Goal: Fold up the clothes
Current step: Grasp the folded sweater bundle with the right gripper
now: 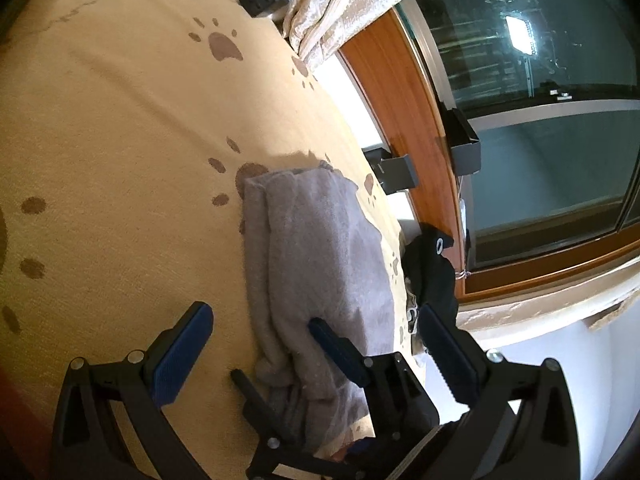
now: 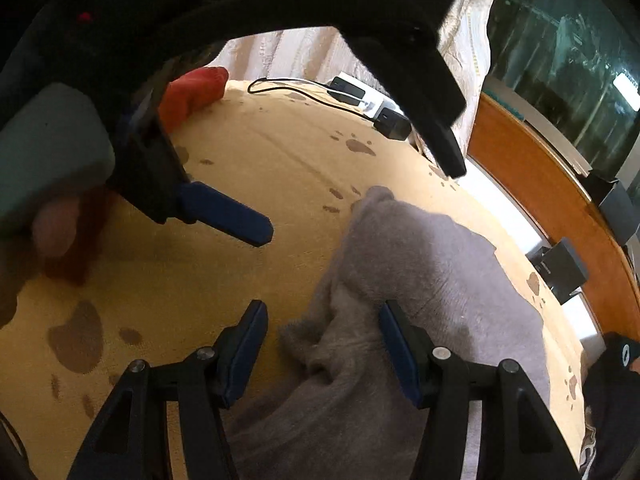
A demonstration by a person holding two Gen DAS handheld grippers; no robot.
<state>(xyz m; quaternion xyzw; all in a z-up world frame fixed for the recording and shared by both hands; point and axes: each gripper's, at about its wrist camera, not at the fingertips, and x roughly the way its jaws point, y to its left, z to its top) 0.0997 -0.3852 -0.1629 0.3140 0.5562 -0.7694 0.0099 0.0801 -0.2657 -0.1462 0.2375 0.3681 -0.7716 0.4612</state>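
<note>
A grey fleecy garment [image 1: 320, 248] lies folded into a long strip on the beige bedspread [image 1: 120, 140] with brown paw prints. My left gripper [image 1: 313, 309] hovers wide open over the garment's near end, nothing between its pads. In the right wrist view the left gripper [image 2: 360, 202] hangs above the grey garment [image 2: 420, 264]. My right gripper [image 2: 323, 308] is open, its fingers astride the garment's bunched near edge, pads not pressing it. The left wrist view shows the right gripper [image 1: 276, 348] low at that same edge.
A black garment [image 1: 432, 272] lies at the bed's right edge by the wooden window frame [image 1: 400, 120]. Dark boxes [image 1: 394, 172] stand on the sill. A power strip and charger [image 2: 392, 124] with a cable sit at the far end, near a curtain [image 1: 344, 0] and a red cloth [image 2: 192, 92].
</note>
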